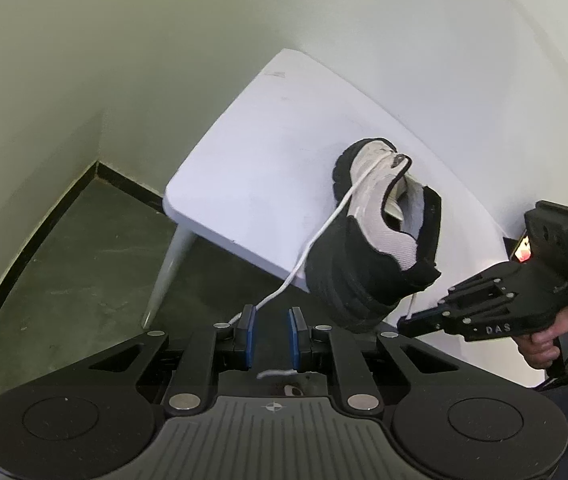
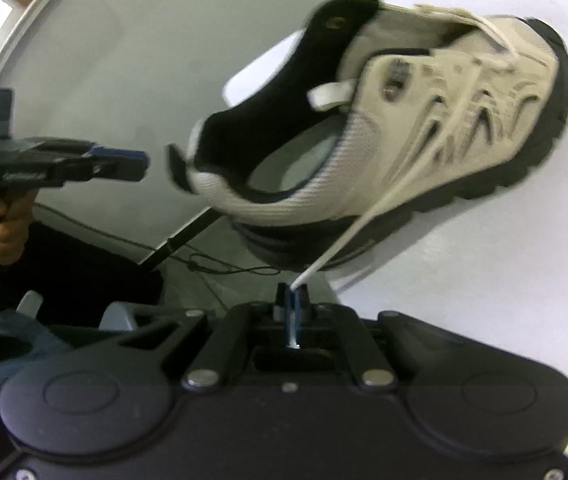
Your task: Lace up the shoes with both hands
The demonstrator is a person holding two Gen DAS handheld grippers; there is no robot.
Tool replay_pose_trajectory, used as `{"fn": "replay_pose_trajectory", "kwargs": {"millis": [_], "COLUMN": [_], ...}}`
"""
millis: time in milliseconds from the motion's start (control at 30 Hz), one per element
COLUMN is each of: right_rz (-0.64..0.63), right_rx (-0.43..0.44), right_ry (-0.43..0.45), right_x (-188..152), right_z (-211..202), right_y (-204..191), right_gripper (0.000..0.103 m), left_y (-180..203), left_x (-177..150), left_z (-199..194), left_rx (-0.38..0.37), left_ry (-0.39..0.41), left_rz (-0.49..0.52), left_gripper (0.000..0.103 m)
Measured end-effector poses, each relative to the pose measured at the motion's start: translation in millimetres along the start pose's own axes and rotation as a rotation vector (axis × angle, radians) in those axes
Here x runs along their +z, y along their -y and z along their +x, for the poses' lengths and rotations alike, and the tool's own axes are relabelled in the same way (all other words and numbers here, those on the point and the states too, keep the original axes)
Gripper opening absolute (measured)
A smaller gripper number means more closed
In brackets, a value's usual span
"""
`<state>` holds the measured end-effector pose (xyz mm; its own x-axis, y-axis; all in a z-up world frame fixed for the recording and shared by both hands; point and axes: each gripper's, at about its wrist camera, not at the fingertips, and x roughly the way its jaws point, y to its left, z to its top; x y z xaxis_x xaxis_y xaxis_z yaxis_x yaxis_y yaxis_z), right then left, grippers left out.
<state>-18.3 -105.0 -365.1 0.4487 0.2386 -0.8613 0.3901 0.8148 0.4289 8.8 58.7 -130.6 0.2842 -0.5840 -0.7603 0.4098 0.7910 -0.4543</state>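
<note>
On the white table (image 2: 484, 300), the right hand-held gripper (image 2: 292, 294) pinches the shoe's (image 2: 424, 120) white lace (image 2: 348, 236).

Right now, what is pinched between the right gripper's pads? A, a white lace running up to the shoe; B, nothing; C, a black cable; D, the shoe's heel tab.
A: in the right wrist view the right gripper has its pads nearly together on the white lace, which runs taut up to the shoe.

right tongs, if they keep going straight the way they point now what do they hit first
Most likely the shoe: its black sole edge and heel sit just ahead of the right tongs, along the taut white lace pinched between them. Depth is unclear in the fisheye, so they might pass just under it.
</note>
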Motion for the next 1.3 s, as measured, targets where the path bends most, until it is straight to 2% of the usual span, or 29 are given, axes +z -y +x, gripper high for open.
{"fn": "replay_pose_trajectory", "kwargs": {"millis": [67,233,333,400,433,467,500,533,600,667,867,967,1000,1067,1167,1267,1300], "right_rz": [0.003,-0.033,-0.047,-0.062,-0.07,-0.078,-0.085,-0.093,-0.101,-0.102,-0.099,-0.128,-0.132,-0.118,-0.037,0.071,0.085], "right_rx": [0.003,-0.024,-0.018,-0.016,-0.015,-0.013,-0.011,-0.01,0.0,0.011,0.051,0.026,0.011,-0.03,-0.106,-0.219,-0.257], "right_ry": [0.012,0.015,0.05,0.043,0.036,0.029,0.022,0.016,0.019,0.033,0.099,0.134,0.157,0.211,0.276,0.249,0.22], "right_x": [2,-2,-1,0,0,0,0,1,0,0,21,27,30,28,17,9,6], "right_z": [0,7,5,2,0,-1,-3,-5,-12,-25,-63,-90,-101,-92,-85,-77,-72], "right_y": [4,3,0,1,2,4,5,6,11,17,31,40,44,44,69,101,109], "right_gripper": [0.032,0.037,0.04,0.041,0.041,0.035,0.014,0.0,0.0,0.0,0.0,0.0,0.0,0.0,0.0,0.0,0.004], "left_y": [4,11,20,30,34,39,45,51,63,78,105,119,122,127,134,144,147], "left_x": [4,8,12,17,20,22,25,29,37,45,54,59,60,62,65,70,71], "left_z": [-1,-6,-12,-14,-14,-14,-14,-14,-13,-12,-4,2,3,4,3,-1,-2], "left_rx": [-0.004,-0.008,0.006,0.038,0.064,0.09,0.121,0.164,0.245,0.286,0.319,0.311,0.309,0.307,0.295,0.273,0.265], "left_ry": [0.003,-0.001,-0.015,-0.028,-0.037,-0.045,-0.052,-0.058,-0.065,-0.048,-0.033,-0.027,-0.023,-0.017,0.012,0.051,0.057], "left_rz": [0.003,-0.003,0.0,0.019,0.028,0.038,0.044,0.042,0.033,0.006,0.009,0.017,0.021,0.025,0.018,0.026,0.033], "left_gripper": [0.014,0.022,0.033,0.051,0.053,0.055,0.058,0.059,0.064,0.065,0.068,0.068,0.068,0.068,0.069,0.07,0.072]}}
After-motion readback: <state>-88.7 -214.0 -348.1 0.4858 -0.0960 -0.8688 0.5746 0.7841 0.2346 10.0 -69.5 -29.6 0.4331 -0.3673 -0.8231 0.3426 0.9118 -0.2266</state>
